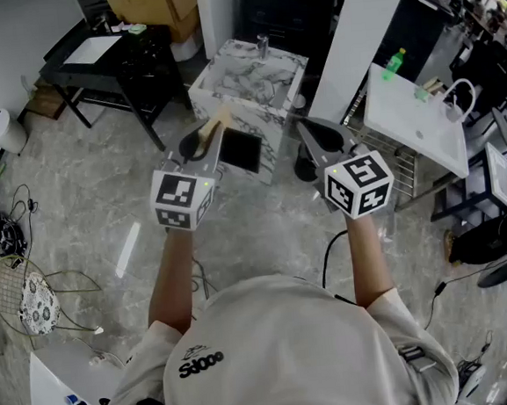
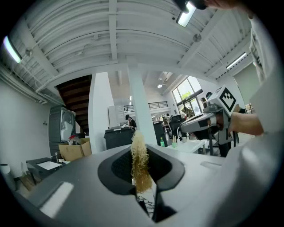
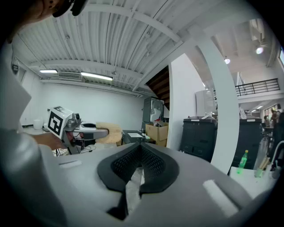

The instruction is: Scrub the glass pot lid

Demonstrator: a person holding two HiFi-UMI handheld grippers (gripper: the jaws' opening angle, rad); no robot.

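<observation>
White shirt point(image 1: 284, 344) nearest, low in the head view. No glass pot lid to be found in any view, so nothing within reach to scrub. Left gripper point(image 1: 212, 132) jaws clamped on a tan fibrous scrub pad point(image 2: 141, 166), upright between them. Right gripper point(image 3: 141, 148) jaws together, empty. Both held short of the marble counter point(image 1: 251, 78) beyond. Likely risk: scrubbing an unsteadied lid, skidding it off the stone. Far left, open cardboard box point(image 1: 161, 4), contents unclear. Far right, green bottle point(image 1: 393, 63) on white table point(image 1: 409, 113).
</observation>
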